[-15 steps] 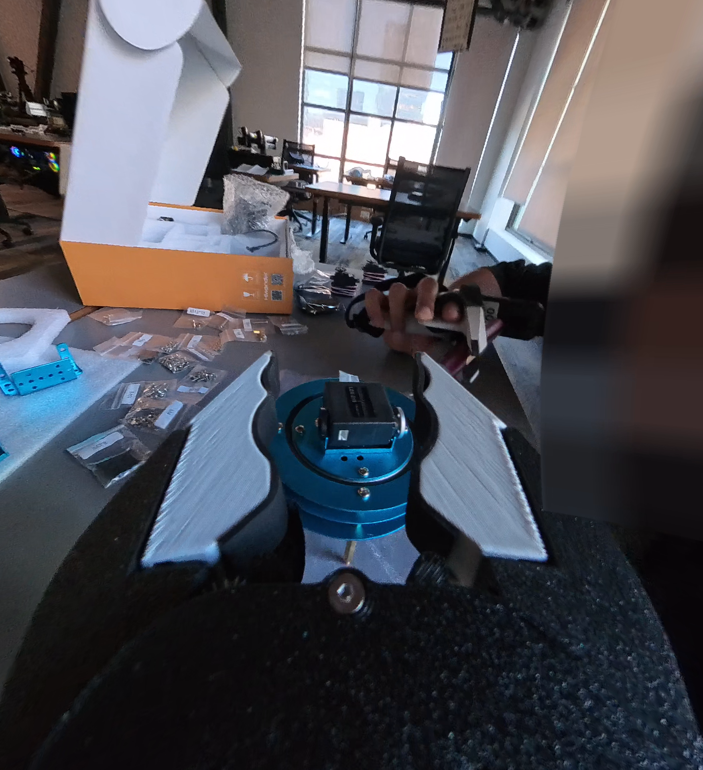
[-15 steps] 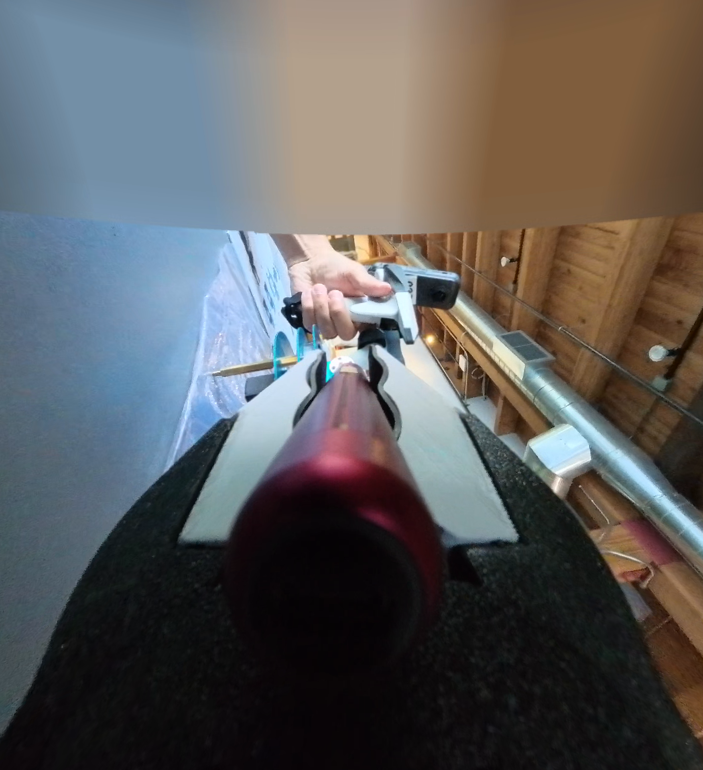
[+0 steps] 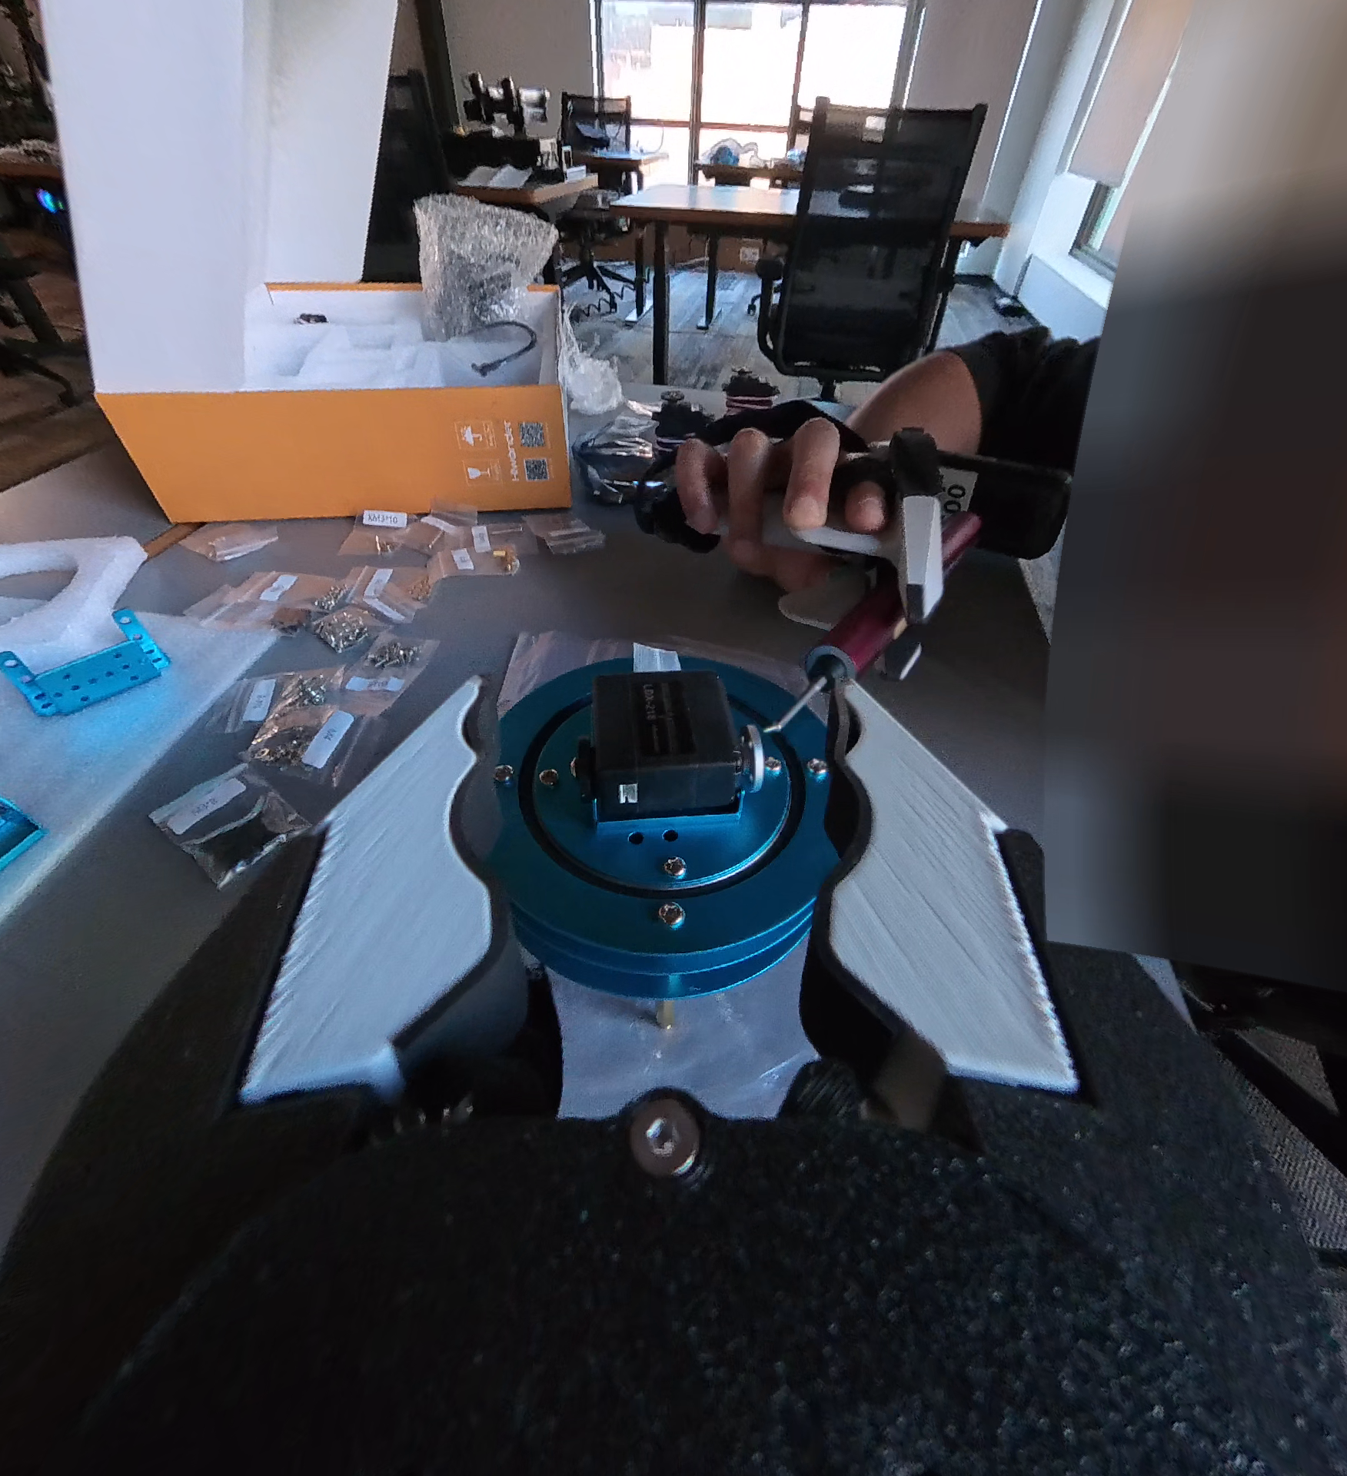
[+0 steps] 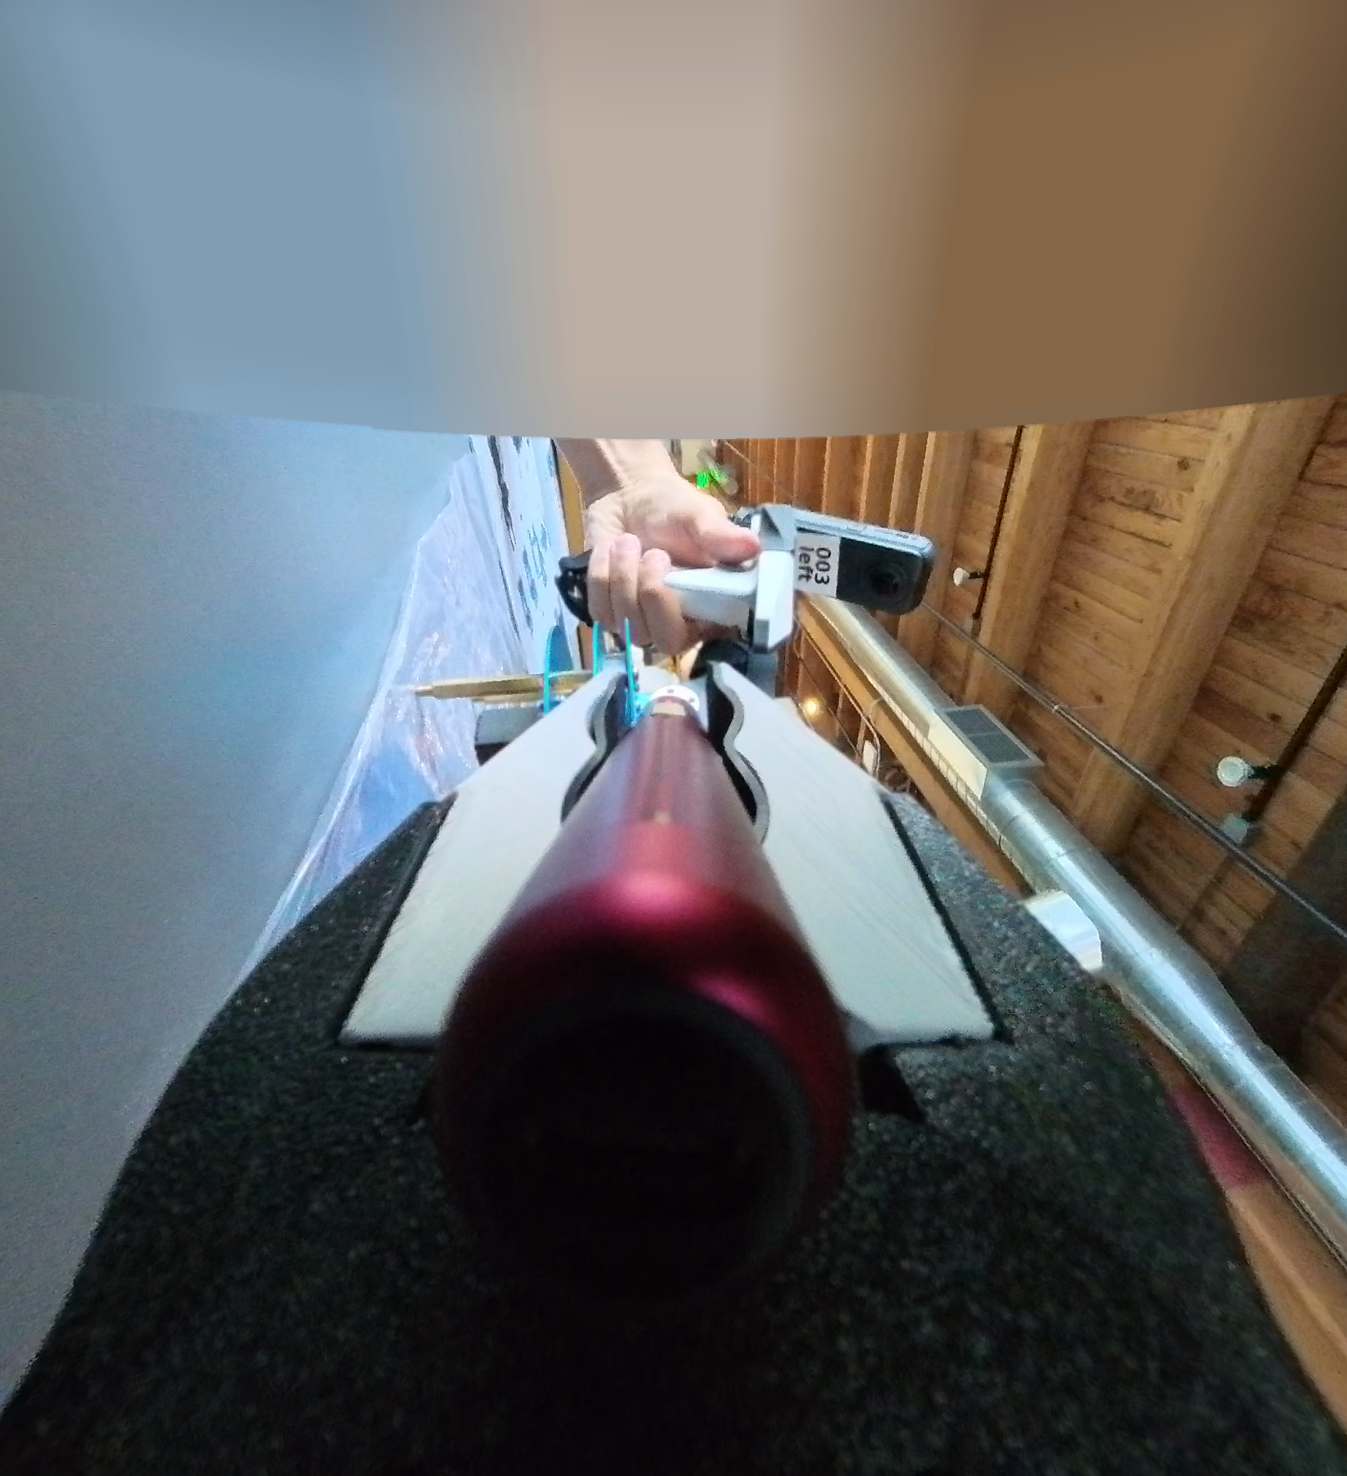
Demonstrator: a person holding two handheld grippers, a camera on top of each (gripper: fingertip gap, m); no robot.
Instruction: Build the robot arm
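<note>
Left gripper [image 3: 658,831] jaws clamp blue base [image 3: 658,902]; right gripper [image 4: 674,703] jaws grip red screwdriver [image 4: 654,942] pointing forward.

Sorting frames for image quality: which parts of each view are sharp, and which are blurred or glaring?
Left wrist view: blue base and servo sharp, windows blown out, a masked patch at right. Right wrist view: red screwdriver handle end out of focus, the ceiling duct sharp, a masked band across the top.

Seeing small print on top of the black servo [image 3: 658,711], logo marks and square codes on the orange box front [image 3: 506,455], white stickers on the parts bags [image 3: 383,519], plus a white tag [image 4: 816,565] beside the far camera [image 4: 886,571]. Not copying any out.
</note>
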